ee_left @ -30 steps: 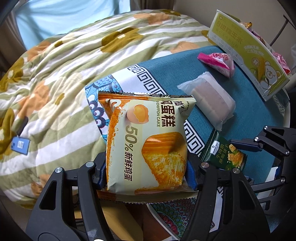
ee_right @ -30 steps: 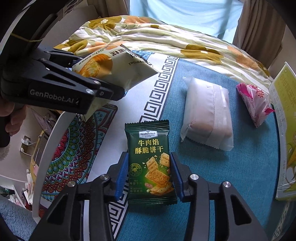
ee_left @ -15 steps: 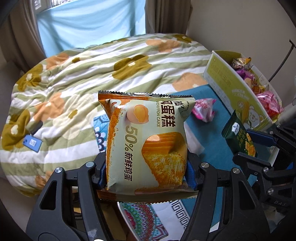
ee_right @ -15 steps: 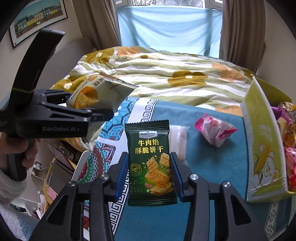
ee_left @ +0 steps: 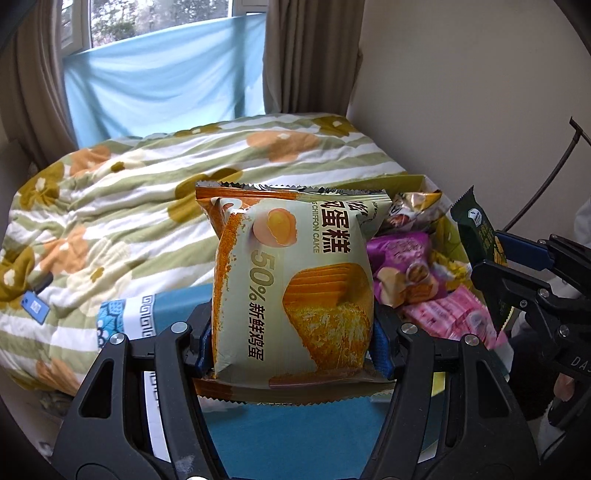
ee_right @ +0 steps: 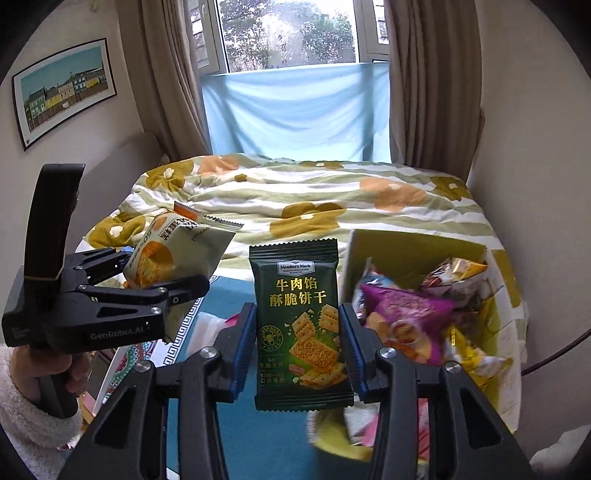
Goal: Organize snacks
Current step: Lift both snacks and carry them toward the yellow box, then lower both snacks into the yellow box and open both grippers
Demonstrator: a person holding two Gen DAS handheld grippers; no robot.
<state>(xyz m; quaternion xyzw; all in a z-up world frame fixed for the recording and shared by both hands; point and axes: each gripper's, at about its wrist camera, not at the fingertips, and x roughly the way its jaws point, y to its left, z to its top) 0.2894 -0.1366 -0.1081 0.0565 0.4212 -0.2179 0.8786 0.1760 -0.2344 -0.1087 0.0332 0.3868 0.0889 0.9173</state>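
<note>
Left wrist view: your left gripper (ee_left: 291, 339) jaws grip the chiffon cake packet (ee_left: 295, 291); your right gripper (ee_right: 297, 350) jaws grip the green cracker packet (ee_right: 299, 325). Both now raised, snack box (ee_right: 424, 317) at 3 o'clock.

The chiffon cake packet (ee_left: 295, 291) is held upright between the jaws of the left gripper (ee_left: 293, 343). To its right, the cracker packet (ee_right: 299, 328) is clamped upright in the right gripper (ee_right: 297, 350). The snack box (ee_right: 417, 247) is located further right, with wrapped snacks (ee_right: 406, 317) inside it. The quilted bed (ee_right: 306, 199) is positioned behind both packets, and the window (ee_right: 291, 33) behind the bed.
</note>
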